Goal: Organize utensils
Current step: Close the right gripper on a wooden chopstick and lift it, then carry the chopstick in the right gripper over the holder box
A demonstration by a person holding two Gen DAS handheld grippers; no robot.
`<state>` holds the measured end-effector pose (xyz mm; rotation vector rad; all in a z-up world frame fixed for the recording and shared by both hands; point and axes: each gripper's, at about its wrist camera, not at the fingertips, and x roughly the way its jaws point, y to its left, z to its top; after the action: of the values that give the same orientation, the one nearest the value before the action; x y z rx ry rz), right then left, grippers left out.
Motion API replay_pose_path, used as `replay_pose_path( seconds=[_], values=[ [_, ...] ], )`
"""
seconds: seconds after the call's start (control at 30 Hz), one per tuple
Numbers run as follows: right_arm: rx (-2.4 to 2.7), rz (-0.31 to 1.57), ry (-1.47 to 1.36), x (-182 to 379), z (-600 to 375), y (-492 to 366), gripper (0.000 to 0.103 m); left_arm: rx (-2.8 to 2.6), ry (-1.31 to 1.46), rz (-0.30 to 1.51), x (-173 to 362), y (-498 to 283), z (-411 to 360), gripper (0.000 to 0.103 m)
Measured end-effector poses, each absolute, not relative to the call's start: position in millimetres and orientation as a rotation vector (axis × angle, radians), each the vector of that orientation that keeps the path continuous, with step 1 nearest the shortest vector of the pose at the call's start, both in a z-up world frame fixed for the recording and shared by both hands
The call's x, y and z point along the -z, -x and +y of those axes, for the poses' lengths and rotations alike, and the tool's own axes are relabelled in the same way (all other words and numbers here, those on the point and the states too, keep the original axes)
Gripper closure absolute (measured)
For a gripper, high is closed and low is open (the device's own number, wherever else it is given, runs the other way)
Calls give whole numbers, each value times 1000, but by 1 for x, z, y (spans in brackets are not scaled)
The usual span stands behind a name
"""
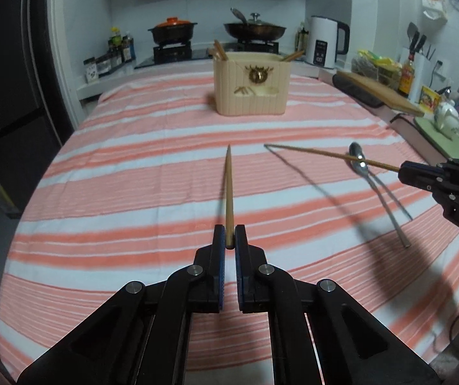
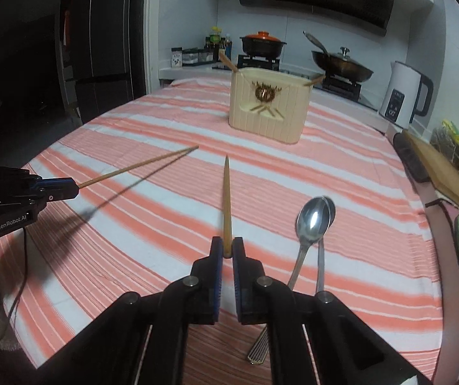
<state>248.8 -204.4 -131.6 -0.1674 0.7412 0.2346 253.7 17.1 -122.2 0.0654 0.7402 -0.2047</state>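
1. Two slim tapered wooden chopsticks are held clear of the pink-and-white striped cloth [image 1: 133, 166], one clamped at its thick end in the left gripper [image 1: 229, 240], the other [image 2: 227, 205] likewise in the right gripper [image 2: 227, 250]
2. Each stick is judged light, stiff and smooth; slipping or pivoting between the pads is possible
3. Two steel spoons [image 2: 313, 221] lie on the cloth; the beige ribbed utensil holder [image 1: 250, 85] stands well beyond
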Motion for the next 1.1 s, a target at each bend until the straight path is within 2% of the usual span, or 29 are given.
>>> replay_pose_path(
  seconds=[0.4,1.1],
  values=[
    [-264,535,107,39,-202,-234,97,266,-7,530,25,-237,23,100],
    [-291,551,32,8,-212,-226,97,322,73,524,3,-249,17,100]
  ],
)
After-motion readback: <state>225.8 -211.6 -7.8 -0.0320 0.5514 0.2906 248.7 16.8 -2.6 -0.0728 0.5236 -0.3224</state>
